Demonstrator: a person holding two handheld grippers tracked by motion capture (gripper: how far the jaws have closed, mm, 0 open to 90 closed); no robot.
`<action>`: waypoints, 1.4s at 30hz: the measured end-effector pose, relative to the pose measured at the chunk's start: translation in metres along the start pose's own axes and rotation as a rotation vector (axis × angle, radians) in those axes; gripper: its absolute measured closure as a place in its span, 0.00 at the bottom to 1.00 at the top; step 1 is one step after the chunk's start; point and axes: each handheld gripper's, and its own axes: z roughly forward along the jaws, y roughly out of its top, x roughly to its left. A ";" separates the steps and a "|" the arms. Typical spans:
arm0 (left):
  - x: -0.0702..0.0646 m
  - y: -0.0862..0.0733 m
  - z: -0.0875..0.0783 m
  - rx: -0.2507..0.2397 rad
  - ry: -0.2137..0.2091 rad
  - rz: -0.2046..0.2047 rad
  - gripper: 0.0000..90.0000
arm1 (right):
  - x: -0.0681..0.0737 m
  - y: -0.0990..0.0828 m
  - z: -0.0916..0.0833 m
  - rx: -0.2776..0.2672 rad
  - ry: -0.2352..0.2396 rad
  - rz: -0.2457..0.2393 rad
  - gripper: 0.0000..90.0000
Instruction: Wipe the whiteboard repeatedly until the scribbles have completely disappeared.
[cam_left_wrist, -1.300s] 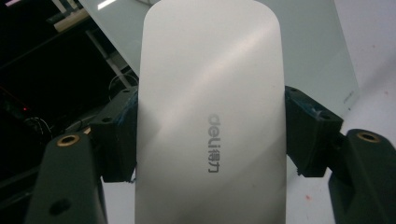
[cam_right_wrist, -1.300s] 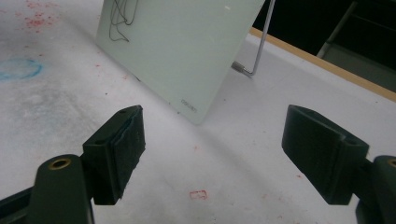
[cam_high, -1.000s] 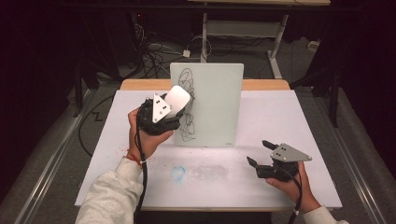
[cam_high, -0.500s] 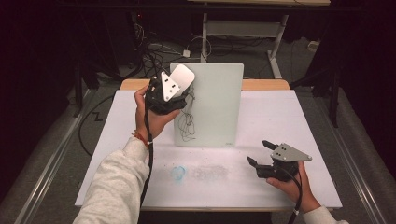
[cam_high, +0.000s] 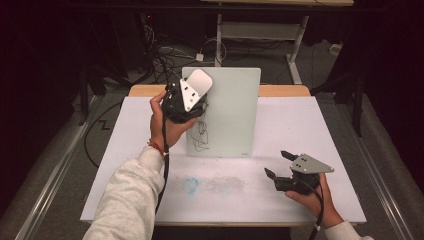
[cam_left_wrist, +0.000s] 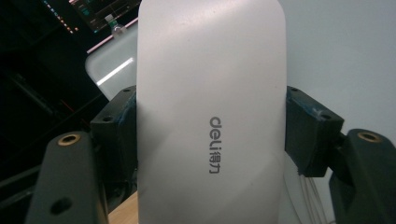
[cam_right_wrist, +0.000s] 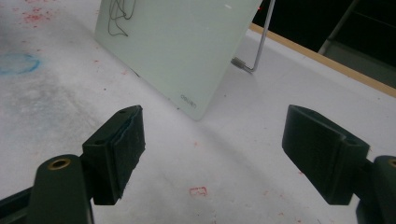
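Eraser (cam_left_wrist: 210, 116) clamped in left gripper (cam_high: 186, 100), raised against far-left top of upright whiteboard (cam_high: 232, 115); right gripper (cam_high: 282, 167) parked near right, jaws spread, empty. Best kept flat, pressed evenly, swept down across scribbles (cam_high: 200, 132)

Smooth matt white plastic eraser (cam_left_wrist: 210, 116)

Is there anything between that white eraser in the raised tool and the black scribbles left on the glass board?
Nothing visible stands between them. The left tool holds the white oblong eraser at the upright frosted glass board, top left, and the black scribbles lie just below it on bare glass.
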 end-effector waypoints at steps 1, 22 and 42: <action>-0.003 -0.002 0.000 -0.001 0.000 0.004 0.32 | 0.000 0.000 0.000 0.001 0.000 0.000 0.24; -0.021 -0.011 0.001 0.053 0.001 0.055 0.32 | 0.003 0.000 0.002 0.013 0.006 -0.009 0.24; -0.024 -0.006 0.004 0.048 0.059 0.058 0.32 | 0.003 0.000 0.001 0.011 0.008 -0.010 0.24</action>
